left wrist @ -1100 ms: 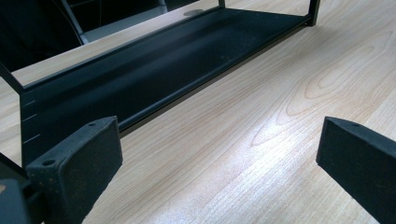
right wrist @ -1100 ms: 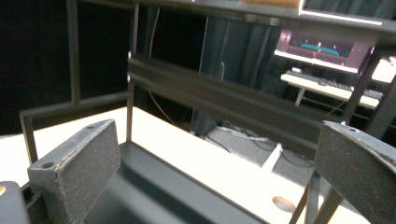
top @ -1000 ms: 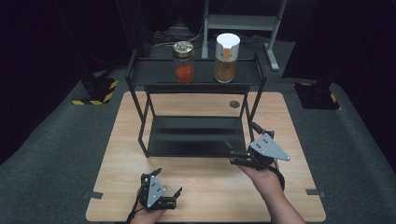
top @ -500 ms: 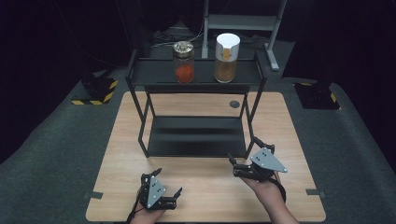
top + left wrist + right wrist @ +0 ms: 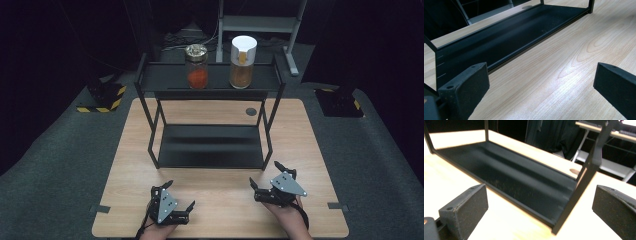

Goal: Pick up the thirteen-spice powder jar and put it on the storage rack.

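Two jars (image 5: 196, 66) (image 5: 242, 61), contents perhaps spices, on far black rack (image 5: 210, 82); left gripper (image 5: 177, 195) and right gripper (image 5: 265, 175) wide apart, empty, on near table (image 5: 220, 195)

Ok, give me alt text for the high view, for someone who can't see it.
Two hand-held grippers, left gripper and right gripper, rest open on a wooden table before a black two-tier rack. Its top shelf holds a gold-lidded jar and a white-lidded jar.

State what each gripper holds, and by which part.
Nothing is held. The left gripper and right gripper both have jaws spread open over the bare light wooden table.
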